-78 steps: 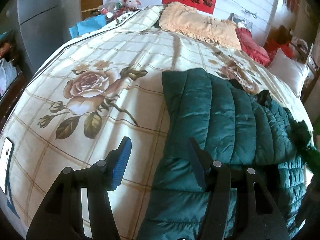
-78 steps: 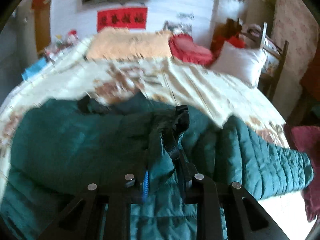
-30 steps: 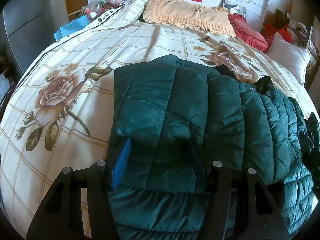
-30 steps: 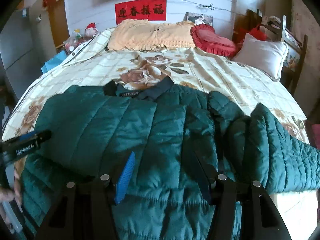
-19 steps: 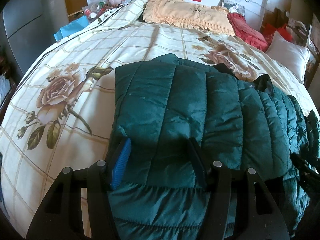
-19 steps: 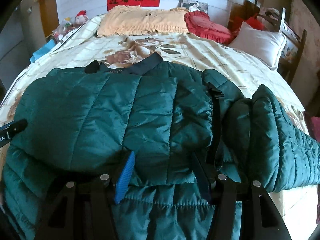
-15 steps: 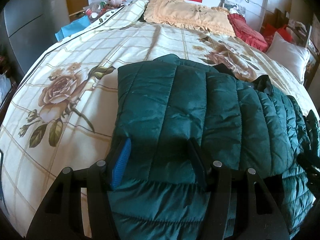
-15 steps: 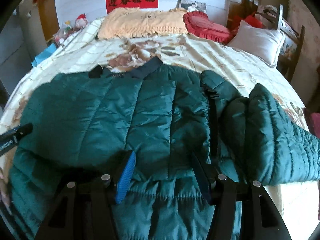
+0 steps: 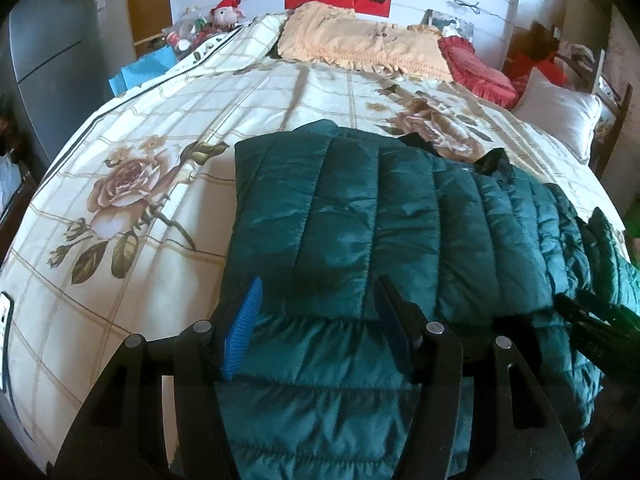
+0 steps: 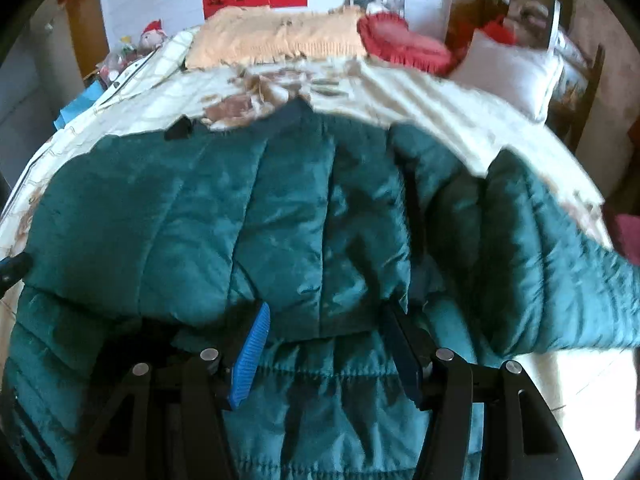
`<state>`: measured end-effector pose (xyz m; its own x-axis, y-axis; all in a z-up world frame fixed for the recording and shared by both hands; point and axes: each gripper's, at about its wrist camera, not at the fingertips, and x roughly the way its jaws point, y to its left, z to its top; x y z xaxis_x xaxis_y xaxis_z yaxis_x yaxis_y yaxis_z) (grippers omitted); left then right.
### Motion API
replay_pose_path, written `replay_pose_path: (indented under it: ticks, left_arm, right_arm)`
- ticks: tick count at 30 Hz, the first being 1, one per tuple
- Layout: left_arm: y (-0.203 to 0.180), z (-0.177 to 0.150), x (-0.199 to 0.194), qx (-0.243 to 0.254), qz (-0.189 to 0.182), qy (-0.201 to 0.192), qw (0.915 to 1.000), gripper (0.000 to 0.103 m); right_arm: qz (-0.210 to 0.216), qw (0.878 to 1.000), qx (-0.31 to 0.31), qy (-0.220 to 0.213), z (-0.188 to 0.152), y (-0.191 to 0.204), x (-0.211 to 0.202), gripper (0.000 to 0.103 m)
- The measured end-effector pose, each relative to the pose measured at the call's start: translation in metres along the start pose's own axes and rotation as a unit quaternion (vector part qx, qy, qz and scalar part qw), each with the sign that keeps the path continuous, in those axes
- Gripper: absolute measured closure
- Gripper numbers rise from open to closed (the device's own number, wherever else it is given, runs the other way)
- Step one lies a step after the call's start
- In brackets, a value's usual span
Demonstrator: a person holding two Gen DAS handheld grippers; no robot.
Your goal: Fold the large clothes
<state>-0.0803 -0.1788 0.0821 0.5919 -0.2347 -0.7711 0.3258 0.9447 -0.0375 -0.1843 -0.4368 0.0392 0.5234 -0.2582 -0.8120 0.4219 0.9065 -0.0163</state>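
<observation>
The dark green quilted puffer jacket (image 9: 400, 216) lay on the floral bed quilt (image 9: 120, 184), one side folded inward. Left tool (image 9: 316, 312) and right tool (image 10: 326, 332) gaped wide over its folded edge, holding nothing, probably just released.

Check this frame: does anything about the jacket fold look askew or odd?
One sleeve of the green puffer jacket is not folded in; it sticks out sideways past the body toward the bed's edge. Both grippers are open over the folded hem.
</observation>
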Motion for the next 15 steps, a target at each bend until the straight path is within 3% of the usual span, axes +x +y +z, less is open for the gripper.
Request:
replay_pose_path:
  ticks: [8, 12, 15]
  left_arm:
    - [-0.014, -0.006, -0.022, 0.008, -0.018, -0.02, 0.9996, 0.045]
    - [-0.025, -0.01, -0.028, 0.013, -0.026, -0.025, 0.9993, 0.045]
    - [-0.035, -0.013, -0.032, 0.016, -0.034, -0.025, 0.999, 0.045]
  right_arm:
    - [0.021, 0.999, 0.005, -0.031, -0.015, -0.008, -0.044, 0.046]
    - [0.033, 0.998, 0.015, -0.054, -0.025, -0.013, -0.069, 0.033]
    - [0.04, 0.997, 0.013, -0.065, -0.031, -0.015, -0.085, 0.033]
